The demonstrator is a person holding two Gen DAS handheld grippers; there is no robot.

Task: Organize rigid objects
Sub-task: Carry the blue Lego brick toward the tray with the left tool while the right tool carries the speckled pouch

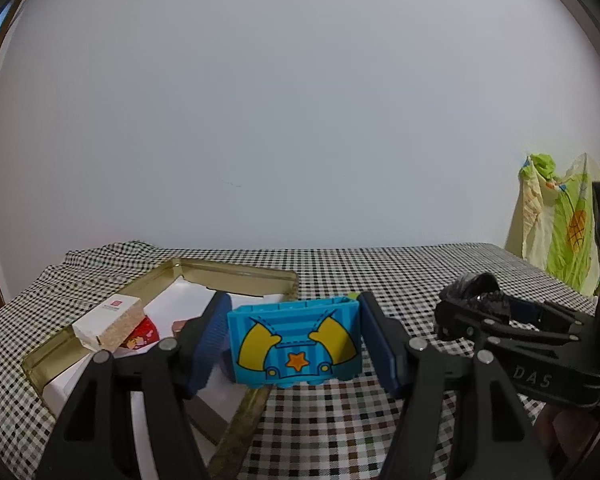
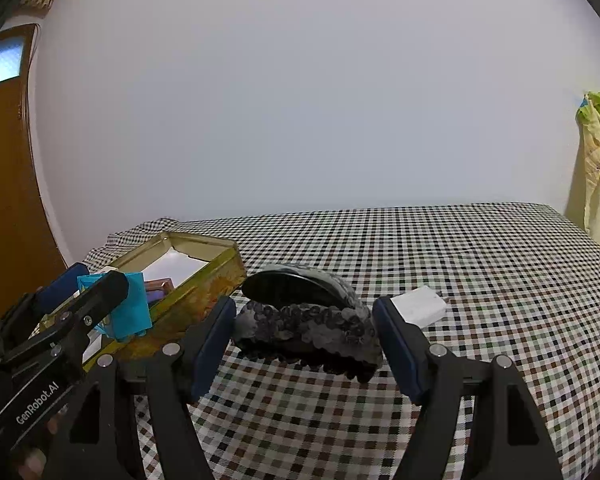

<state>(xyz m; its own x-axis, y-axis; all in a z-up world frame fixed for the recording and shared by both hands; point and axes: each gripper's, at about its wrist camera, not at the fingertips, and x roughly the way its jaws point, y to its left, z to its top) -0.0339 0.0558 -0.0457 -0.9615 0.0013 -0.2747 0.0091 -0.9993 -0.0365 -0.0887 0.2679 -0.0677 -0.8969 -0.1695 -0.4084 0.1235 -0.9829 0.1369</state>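
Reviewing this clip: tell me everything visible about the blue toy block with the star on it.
The blue toy block looks like hard plastic, a hollow open-topped box with round stubs along its bottom edge. Its front shows printed yellow sleeves, stitched overalls and an orange star. It sits upright between the fingers of the left hand-held gripper, which close on its two sides. It appears lifted over the near corner of the gold tin, above the checkered cloth.

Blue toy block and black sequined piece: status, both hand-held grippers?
Left hand-held gripper shut on blue toy block, at gold tin tray's rim. Right hand-held gripper brackets black sequined piece; contact unclear. No obstruction seen.
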